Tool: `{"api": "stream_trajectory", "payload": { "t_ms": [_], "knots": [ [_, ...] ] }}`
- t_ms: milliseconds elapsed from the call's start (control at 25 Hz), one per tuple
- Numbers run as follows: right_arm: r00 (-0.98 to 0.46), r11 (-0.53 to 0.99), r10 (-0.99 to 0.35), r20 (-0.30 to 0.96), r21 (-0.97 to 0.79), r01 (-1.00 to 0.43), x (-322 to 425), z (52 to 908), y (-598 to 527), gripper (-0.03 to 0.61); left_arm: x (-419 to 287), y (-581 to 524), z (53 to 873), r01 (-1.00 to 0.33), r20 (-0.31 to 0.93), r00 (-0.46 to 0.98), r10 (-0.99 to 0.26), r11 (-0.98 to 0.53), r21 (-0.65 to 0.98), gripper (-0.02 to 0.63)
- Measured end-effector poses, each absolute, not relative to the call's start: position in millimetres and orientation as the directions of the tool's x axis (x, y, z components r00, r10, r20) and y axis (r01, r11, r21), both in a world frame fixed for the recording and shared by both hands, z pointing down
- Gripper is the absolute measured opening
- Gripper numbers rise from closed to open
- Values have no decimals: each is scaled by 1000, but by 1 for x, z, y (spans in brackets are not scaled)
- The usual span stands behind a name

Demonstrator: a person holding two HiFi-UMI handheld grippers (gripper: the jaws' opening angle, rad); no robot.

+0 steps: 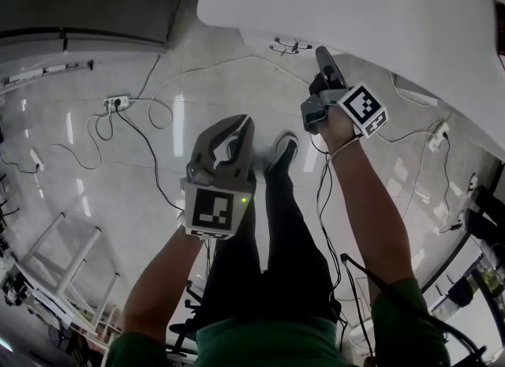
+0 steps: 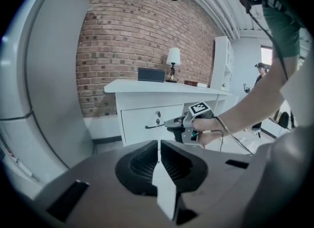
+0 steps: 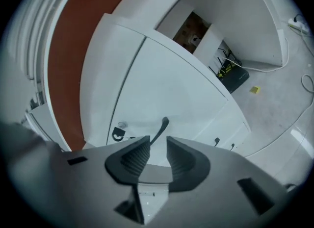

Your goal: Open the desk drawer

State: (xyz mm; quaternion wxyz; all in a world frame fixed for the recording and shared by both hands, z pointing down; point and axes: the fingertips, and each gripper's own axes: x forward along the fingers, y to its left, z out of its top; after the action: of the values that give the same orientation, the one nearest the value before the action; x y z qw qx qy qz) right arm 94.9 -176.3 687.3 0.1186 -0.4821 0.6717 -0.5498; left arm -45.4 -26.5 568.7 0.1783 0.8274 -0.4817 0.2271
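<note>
Right: the right gripper (image 3: pixel 158 143) has its fingers (image 3: pixel 133 157) apart and empty; the handle (image 3: pixel 161 126) sits just past the tips, in line with the gap.
Left: the left gripper (image 2: pixel 159 147) has its fingers (image 2: pixel 141 165) closed on nothing, well apart from the desk.
Drawer (image 2: pixel 147 120): shut, under the tabletop (image 2: pixel 147 86), facing the right gripper.
Risk: closing too early would pinch air; the thin handle may slip from the pads on the pull; the lock (image 2: pixel 157 114) beside it may hold the drawer.
Surface: white tabletop carrying a lamp (image 2: pixel 172 58).
Room: brick wall (image 2: pixel 122 36); glossy floor (image 1: pixel 71 168) strewn with cables (image 1: pixel 151 152) that could snag a backward step.
</note>
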Motion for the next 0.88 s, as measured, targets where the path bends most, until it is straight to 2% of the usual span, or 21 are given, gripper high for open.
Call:
{"api": "stream_trajectory", "payload": {
  "t_ms": [120, 320, 400, 480, 880],
  "knots": [
    [-498, -101, -789, 360, -876, -472, 91, 699, -186, 126, -56, -23, 573, -886, 565, 420, -710, -455, 86, 12],
    [-463, -155, -824, 327, -916, -370, 87, 706, -201, 124, -73, -26, 583, -904, 573, 389, -721, -419, 87, 12],
    [-452, -167, -830, 326, -920, -356, 86, 707, -204, 116, -77, -29, 582, -908, 562, 385, -732, -410, 87, 12],
    [-454, -151, -837, 306, -926, -345, 82, 706, -207, 72, -81, -31, 579, -909, 573, 383, -724, -406, 93, 12],
    [-408, -146, -883, 233, -962, -232, 82, 702, -205, 38, -81, -31, 583, -911, 585, 379, -717, -401, 99, 12]
  ]
}}
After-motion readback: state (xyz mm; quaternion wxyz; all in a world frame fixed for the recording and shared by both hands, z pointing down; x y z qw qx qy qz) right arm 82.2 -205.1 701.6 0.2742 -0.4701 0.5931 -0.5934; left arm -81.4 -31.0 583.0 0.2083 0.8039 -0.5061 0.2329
